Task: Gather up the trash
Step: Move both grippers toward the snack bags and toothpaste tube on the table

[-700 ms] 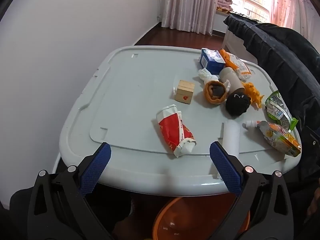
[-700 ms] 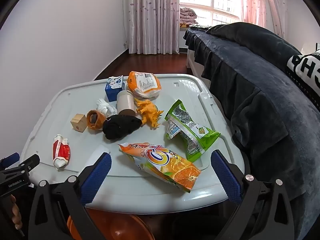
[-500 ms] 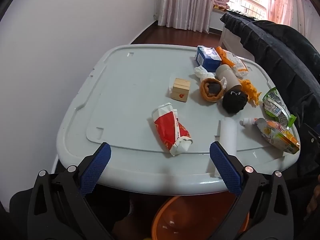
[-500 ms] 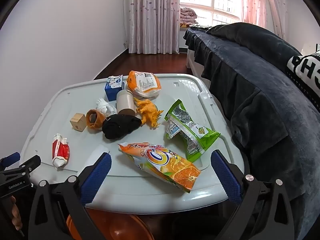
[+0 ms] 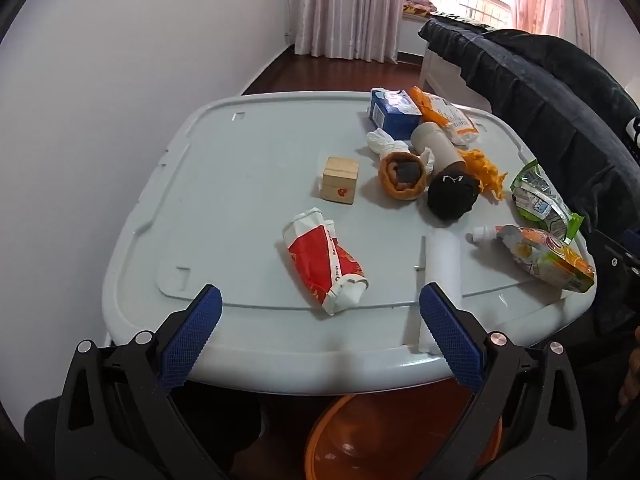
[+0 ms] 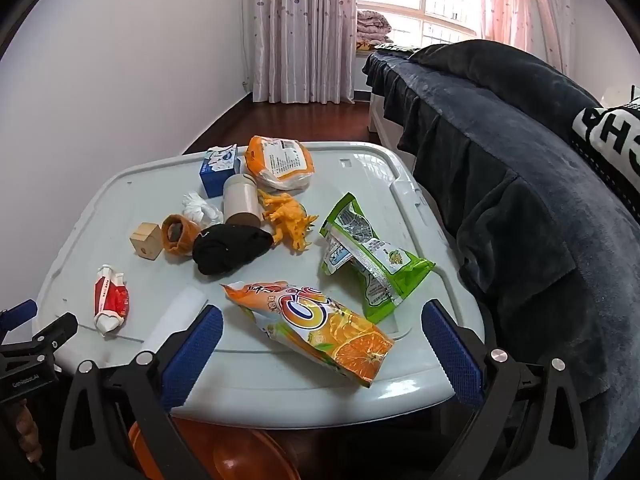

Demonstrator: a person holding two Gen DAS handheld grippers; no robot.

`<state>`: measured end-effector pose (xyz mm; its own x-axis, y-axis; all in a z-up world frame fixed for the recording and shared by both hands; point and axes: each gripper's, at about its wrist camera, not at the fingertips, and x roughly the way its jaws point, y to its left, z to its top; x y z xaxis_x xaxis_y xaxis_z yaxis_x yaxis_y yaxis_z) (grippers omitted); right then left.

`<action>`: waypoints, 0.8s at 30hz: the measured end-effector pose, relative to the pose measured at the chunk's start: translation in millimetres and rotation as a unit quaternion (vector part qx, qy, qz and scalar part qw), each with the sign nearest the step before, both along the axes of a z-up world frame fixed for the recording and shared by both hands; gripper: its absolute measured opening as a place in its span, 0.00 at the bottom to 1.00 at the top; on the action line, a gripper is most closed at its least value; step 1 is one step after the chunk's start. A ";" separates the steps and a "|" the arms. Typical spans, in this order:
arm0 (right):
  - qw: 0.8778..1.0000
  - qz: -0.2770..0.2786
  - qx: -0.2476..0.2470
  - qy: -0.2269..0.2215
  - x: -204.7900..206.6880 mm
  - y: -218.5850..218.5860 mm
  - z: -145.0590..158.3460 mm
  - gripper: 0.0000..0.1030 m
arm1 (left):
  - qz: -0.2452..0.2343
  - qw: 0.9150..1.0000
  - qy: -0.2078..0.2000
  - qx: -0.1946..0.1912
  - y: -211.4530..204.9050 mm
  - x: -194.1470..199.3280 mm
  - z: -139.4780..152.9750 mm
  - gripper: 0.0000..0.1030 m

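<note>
Trash lies on a grey plastic lid used as a table. A crumpled red and white packet lies just beyond my open, empty left gripper; it also shows in the right wrist view. An orange drink pouch lies between the open fingers of my empty right gripper, near the front edge. A green snack bag lies behind it. An orange bin stands under the table's front edge.
A wooden block, an orange sock, a black sock, a cardboard tube, a blue carton, a toy dinosaur, white tissue and a white foam strip. A dark sofa stands right.
The left wrist view has shifted slightly, so the table's things sit a little lower left. The right gripper has barely moved. Both stay open.
</note>
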<state>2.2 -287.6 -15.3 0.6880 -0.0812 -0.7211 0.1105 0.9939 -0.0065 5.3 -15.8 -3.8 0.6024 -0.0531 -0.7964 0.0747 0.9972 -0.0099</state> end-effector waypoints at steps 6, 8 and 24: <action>1.000 0.001 -0.008 0.003 7.3 -4.9 -4.9 0.95 | -0.035 0.999 -0.017 0.007 -6.1 7.2 -1.9 0.94; 1.000 -0.003 -0.006 0.007 10.2 -6.8 -7.4 0.95 | -0.034 0.999 -0.029 0.006 -5.8 7.2 -4.5 0.94; 1.000 -0.001 -0.009 0.022 17.8 -6.4 -17.3 0.95 | -0.009 0.999 -0.029 -0.038 6.8 13.1 -13.7 0.94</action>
